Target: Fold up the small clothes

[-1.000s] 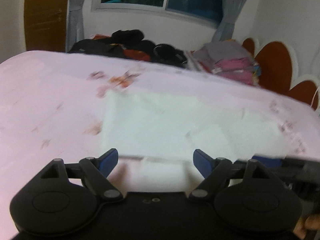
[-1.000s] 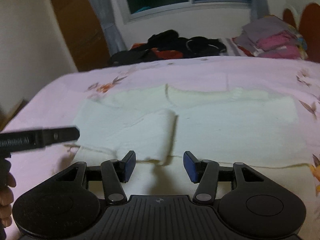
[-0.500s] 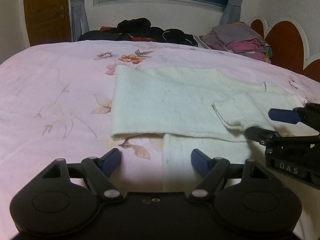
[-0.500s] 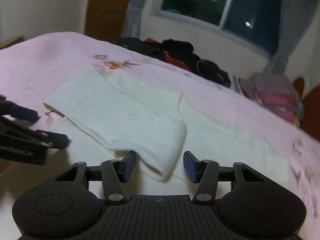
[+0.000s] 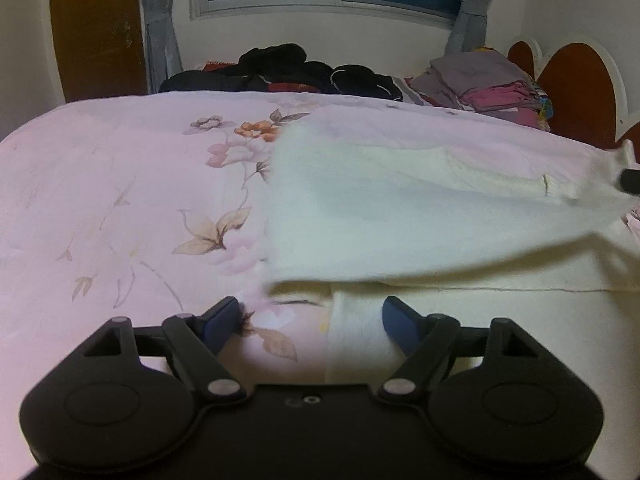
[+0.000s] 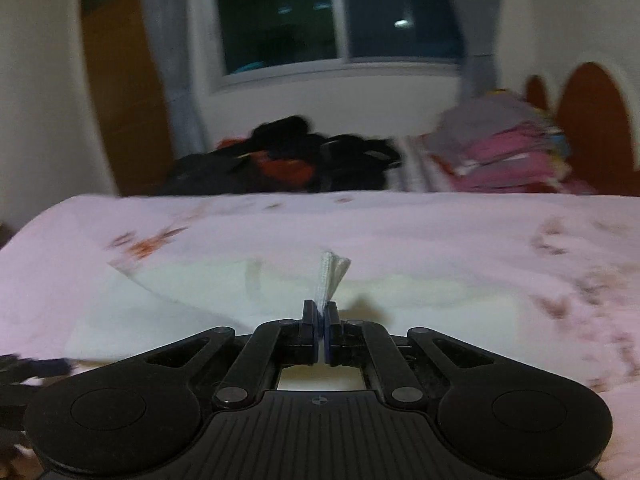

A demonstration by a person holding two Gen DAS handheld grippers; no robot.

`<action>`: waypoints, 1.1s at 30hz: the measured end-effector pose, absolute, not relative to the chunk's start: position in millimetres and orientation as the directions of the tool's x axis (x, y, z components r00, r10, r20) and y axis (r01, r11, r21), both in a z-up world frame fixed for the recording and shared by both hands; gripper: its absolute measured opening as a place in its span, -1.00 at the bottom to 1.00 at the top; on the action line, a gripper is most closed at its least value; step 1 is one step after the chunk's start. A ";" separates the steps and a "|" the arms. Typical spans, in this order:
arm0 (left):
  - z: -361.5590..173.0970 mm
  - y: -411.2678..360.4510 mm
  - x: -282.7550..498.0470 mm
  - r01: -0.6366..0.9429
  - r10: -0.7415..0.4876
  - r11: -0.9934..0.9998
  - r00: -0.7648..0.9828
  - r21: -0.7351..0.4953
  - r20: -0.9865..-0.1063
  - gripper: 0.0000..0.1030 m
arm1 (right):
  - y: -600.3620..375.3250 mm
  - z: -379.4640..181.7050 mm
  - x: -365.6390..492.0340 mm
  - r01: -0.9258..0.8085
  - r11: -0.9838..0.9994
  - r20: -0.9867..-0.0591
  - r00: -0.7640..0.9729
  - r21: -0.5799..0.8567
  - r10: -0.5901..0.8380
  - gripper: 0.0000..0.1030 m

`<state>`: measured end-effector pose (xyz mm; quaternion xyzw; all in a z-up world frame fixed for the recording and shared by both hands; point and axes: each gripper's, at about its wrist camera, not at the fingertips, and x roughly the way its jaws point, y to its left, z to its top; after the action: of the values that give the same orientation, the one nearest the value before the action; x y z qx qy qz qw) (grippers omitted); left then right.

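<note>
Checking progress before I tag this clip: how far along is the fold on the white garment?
Done: the white garment lies spread on the pink bedspread. In hand: the right gripper has just closed on a bunched edge and lifts it; the cloth rises toward the right in the left view. Left: the left gripper is open, holding nothing; the fold is not laid down yet.

Dark clothes heap (image 5: 280,70), folded stack (image 5: 488,84)

Soft cream knitted garment (image 5: 400,208) with a fuzzy matt surface, smooth pink floral cotton bedsheet (image 5: 120,184), matt black plastic gripper (image 5: 312,320) with blue rubbery pads (image 5: 400,320), glossy wooden door (image 5: 96,28), thin grey cloth curtains (image 5: 158,20)
</note>
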<state>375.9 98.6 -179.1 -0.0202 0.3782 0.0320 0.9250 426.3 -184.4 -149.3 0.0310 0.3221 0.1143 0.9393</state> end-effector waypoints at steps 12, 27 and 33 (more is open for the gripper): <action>-177.2 90.8 375.5 -0.073 0.050 0.997 0.757 -0.009 -0.651 -0.76 | -258.0 -173.2 418.1 -0.037 0.980 -0.664 0.730 0.196 0.161 -0.97; -158.3 100.8 359.4 -0.053 0.015 0.998 0.736 -0.035 -0.676 -0.66 | -288.5 -167.6 404.3 0.051 0.967 -0.664 0.736 0.248 0.132 -0.96; -139.2 96.7 366.5 -0.044 -0.010 0.997 0.755 -0.066 -0.656 -0.32 | -275.8 -184.7 439.0 0.016 0.972 -0.706 0.690 0.235 0.159 -0.96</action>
<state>366.5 96.7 -139.2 -0.0387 0.3501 0.0089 0.9359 439.0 -275.8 -184.7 0.1119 0.3915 0.0394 0.9125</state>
